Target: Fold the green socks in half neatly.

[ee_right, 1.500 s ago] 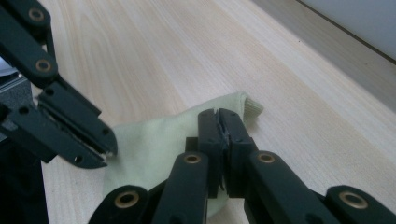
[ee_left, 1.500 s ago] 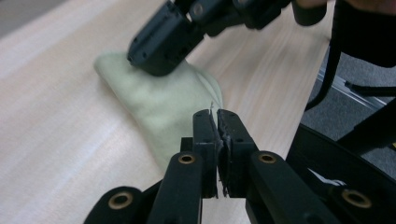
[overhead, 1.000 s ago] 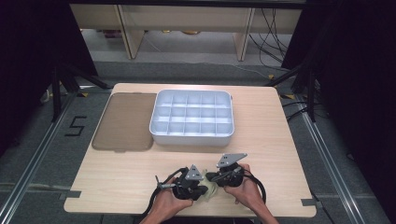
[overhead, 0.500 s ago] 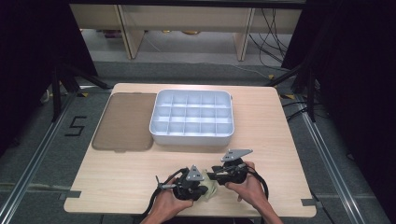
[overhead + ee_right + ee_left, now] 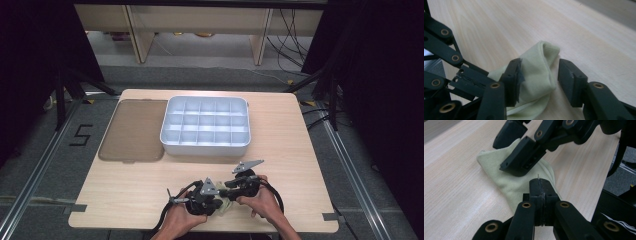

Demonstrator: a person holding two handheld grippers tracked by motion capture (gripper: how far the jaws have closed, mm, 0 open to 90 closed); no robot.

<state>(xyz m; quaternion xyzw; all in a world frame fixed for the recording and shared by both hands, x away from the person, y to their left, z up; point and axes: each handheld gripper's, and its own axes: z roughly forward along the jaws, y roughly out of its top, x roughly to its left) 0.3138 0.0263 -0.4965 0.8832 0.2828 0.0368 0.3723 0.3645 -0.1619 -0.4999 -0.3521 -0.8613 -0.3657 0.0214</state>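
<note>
A: High view first. Where is the work item?

B: A pale yellow-green sock (image 5: 223,202) lies on the table (image 5: 280,150) near its front edge, between the left gripper (image 5: 216,200) and the right gripper (image 5: 226,192). Both tools are close together over it. The white compartment tray (image 5: 205,126) and the brown lid (image 5: 134,129) stand well apart, farther back. Most of the sock is hidden under the grippers and hands, so its long axis cannot be read here.

A: Left gripper view?

B: The left gripper's (image 5: 541,192) jaws are pressed together on one end of the sock (image 5: 506,180); the fabric comes out from between them. From that clamp the sock runs away from the tool, toward the right gripper (image 5: 521,157), which hangs over the far portion. Whether the far jaw touches the cloth cannot be told from this angle.

A: Right gripper view?

B: The right gripper (image 5: 539,75) stands released, jaws apart, with a folded ridge of the sock (image 5: 536,72) between them. The left-hand jaw looks to be against the fabric; the right-hand jaw is just beside it, not touching. The fold's rounded end points ahead of the jaws.

A: Deciding relation?

B: Judgement: the sock's length runs from the left clamp to the right jaws, so the right gripper need only close. The sock's lower end is cut off at the frame's bottom.
</note>
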